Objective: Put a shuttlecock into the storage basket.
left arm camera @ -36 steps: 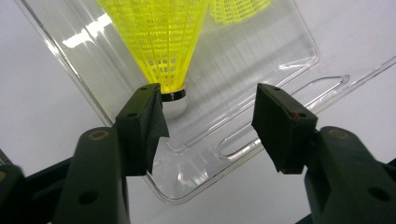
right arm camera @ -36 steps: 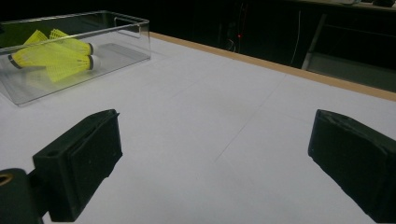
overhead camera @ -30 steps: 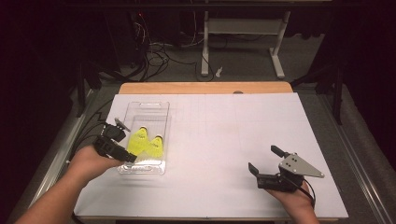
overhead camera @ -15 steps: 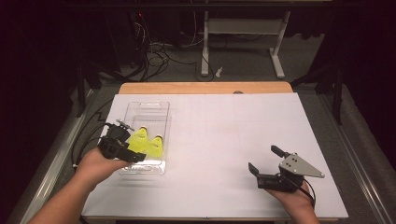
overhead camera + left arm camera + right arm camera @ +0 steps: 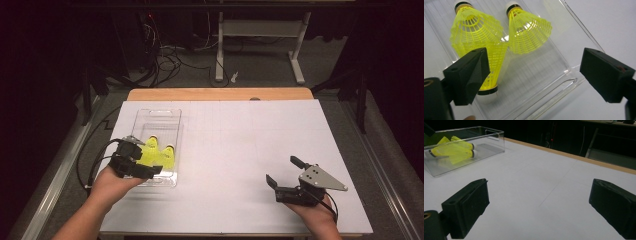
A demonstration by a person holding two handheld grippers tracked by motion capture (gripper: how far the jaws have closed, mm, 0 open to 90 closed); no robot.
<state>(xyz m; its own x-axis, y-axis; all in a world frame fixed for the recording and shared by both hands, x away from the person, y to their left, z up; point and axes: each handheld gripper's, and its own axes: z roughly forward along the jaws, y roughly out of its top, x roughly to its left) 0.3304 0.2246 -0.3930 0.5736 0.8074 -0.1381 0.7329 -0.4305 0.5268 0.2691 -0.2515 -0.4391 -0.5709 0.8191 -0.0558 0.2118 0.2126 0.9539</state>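
Three yellow plastic shuttlecocks [image 5: 160, 155] lie in a clear plastic tray [image 5: 156, 120] at the table's left. In the left gripper view two shuttlecocks [image 5: 527, 32] point their white corks away, and a third shuttlecock [image 5: 495, 62] lies with its cork toward me, partly under the left one. My left gripper [image 5: 141, 157] hovers open over the tray's near end, and its jaws [image 5: 535, 60] stand wide apart with nothing between them. My right gripper [image 5: 282, 170] rests open near the table's front right, its jaws [image 5: 539, 192] holding nothing.
White paper covers the table [image 5: 240, 135], which has a wooden strip along its far edge [image 5: 220, 94]. From the right gripper view the tray [image 5: 486, 135] stands far off at upper left. Cables and a desk frame [image 5: 260, 45] lie on the floor beyond.
My left gripper has shifted slightly toward the tray's near end and turned a little. The right gripper has stayed where it was.
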